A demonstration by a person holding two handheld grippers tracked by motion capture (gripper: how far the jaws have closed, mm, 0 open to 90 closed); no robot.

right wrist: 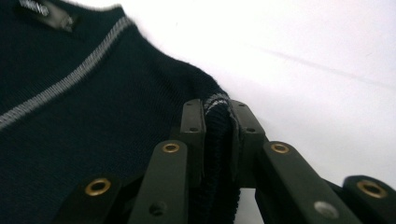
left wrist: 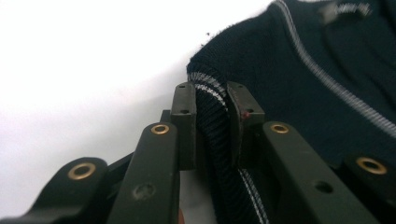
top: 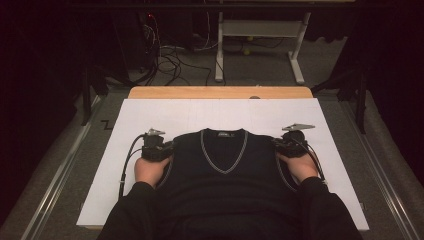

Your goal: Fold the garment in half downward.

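Note:
A dark navy sleeveless knit vest (top: 222, 170) with grey-striped V-neck trim lies flat on the white table cover (top: 150, 112), neck pointing away from me. My left gripper (top: 159, 149) is shut on the vest's left shoulder, at the striped armhole edge (left wrist: 212, 123) pinched between its jaws. On the other side, my right gripper (top: 286, 145) is shut on the right shoulder, where the knit edge (right wrist: 217, 126) bunches up between the jaws. The vest's lower part runs under my forearms toward the near edge.
The white cover sits on a wooden tabletop (top: 220, 92) whose far edge shows beyond it. Behind the table are a white desk frame (top: 260, 45) and tangled cables (top: 170, 60) on the floor. Metal rails (top: 60, 175) flank the table on both sides.

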